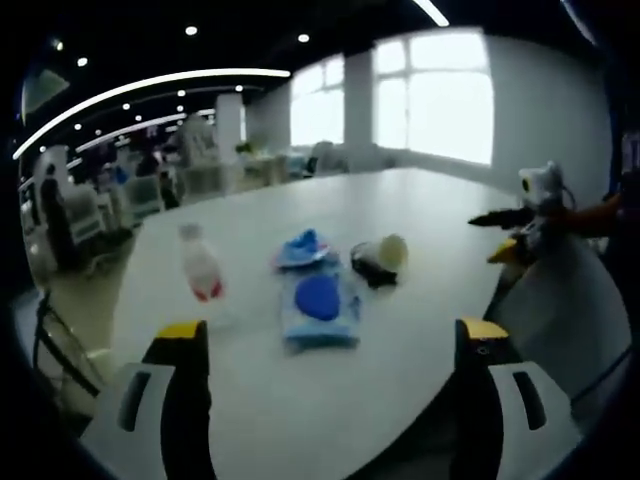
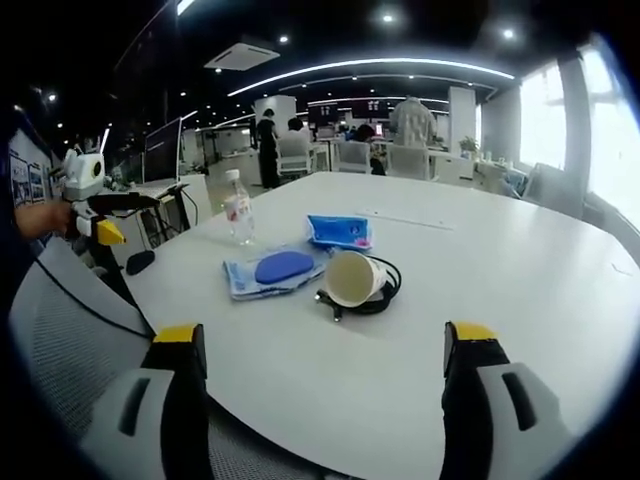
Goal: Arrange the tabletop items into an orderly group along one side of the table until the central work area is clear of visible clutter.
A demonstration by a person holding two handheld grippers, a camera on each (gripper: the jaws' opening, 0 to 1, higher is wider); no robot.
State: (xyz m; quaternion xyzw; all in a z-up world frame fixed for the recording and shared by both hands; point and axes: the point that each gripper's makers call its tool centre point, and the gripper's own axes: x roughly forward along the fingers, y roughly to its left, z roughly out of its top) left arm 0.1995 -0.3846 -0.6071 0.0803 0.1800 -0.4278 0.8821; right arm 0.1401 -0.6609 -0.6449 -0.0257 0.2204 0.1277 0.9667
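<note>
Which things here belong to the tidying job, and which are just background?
Job items: water bottle, blue wipes pack, blue-lidded flat pack, paper cup, black cable, all on the white table.

Background: office chairs, monitor, windows.

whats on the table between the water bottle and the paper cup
In the right gripper view, a blue wipes pack lies between the water bottle and the tipped paper cup.

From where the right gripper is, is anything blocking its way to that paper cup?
Nothing visible does. Bare table lies between the right gripper, jaws apart, and the paper cup, tipped on its side against a black cable.
</note>
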